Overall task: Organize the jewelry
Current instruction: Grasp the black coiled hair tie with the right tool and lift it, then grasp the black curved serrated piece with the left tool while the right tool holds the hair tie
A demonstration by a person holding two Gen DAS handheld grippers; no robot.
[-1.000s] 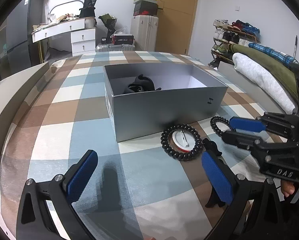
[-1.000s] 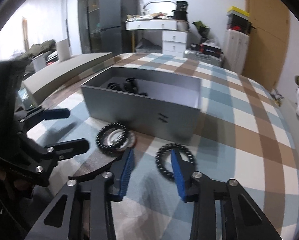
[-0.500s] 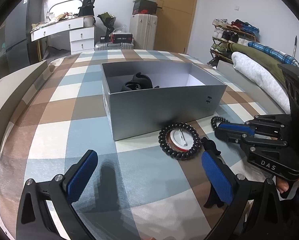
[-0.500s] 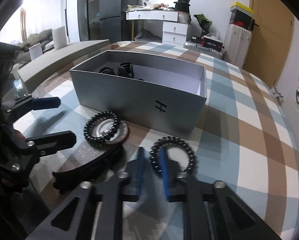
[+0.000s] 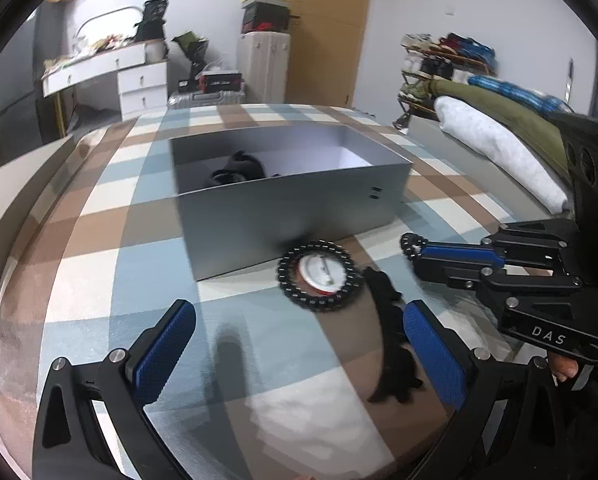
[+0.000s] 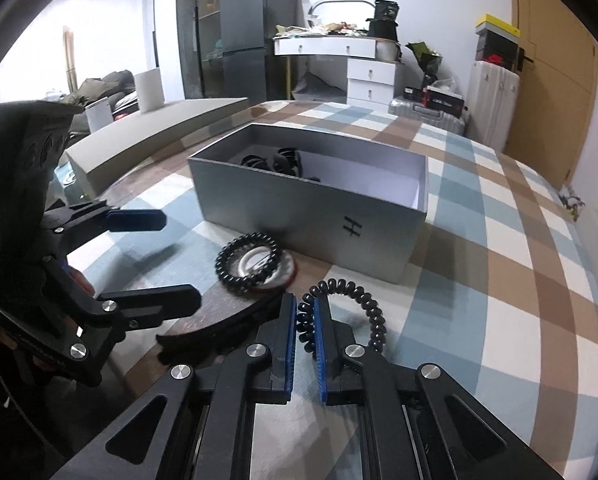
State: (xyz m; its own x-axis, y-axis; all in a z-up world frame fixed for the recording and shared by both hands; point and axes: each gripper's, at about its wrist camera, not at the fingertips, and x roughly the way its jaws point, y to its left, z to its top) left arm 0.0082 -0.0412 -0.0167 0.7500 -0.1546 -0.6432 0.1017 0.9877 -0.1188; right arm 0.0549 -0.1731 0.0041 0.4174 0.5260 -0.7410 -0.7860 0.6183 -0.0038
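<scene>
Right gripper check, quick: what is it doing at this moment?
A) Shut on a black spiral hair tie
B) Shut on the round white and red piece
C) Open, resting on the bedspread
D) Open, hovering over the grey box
A: the right gripper has its blue pads closed on one side of the black spiral hair tie, whose loop sticks out beyond the fingers, short of the grey box.

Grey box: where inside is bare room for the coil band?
The white floor at the right end of the grey box is bare. Its left end is crowded with black hair pieces. Outside, a beaded bracelet lies against the front wall. The right gripper holds the coil band.
</scene>
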